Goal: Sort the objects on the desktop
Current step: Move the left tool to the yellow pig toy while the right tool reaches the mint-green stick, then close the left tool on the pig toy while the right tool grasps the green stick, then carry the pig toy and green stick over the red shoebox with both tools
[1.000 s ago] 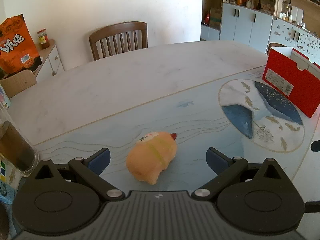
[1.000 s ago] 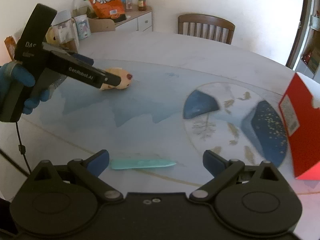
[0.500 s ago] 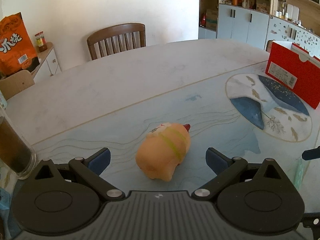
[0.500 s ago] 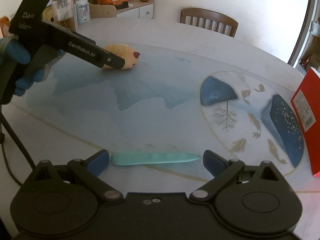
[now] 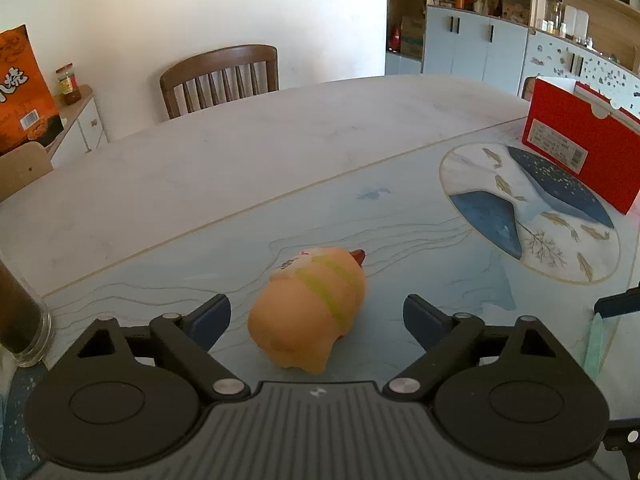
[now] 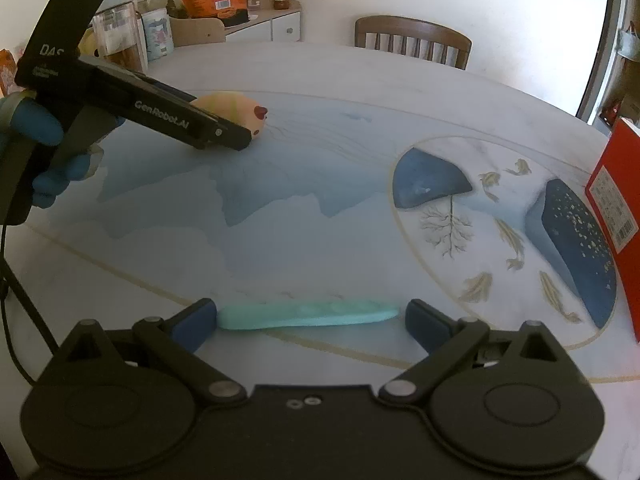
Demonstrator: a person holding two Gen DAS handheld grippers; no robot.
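An orange toy pig with yellow-green stripes lies on the blue table mat, between the open fingers of my left gripper, not gripped. It also shows in the right wrist view, partly hidden behind the left gripper body. A flat turquoise strip lies crosswise between the open fingers of my right gripper, its ends near both pads. Its edge shows in the left wrist view.
A red box stands at the right end of the table; it shows in the right wrist view too. A glass jar stands at the left. A wooden chair stands behind the table. Snack bags and containers crowd the far left.
Both grippers have moved forward and lower: the pig now sits deeper between the left fingers, and the turquoise strip now lies fully between the right fingers. Both stay open.
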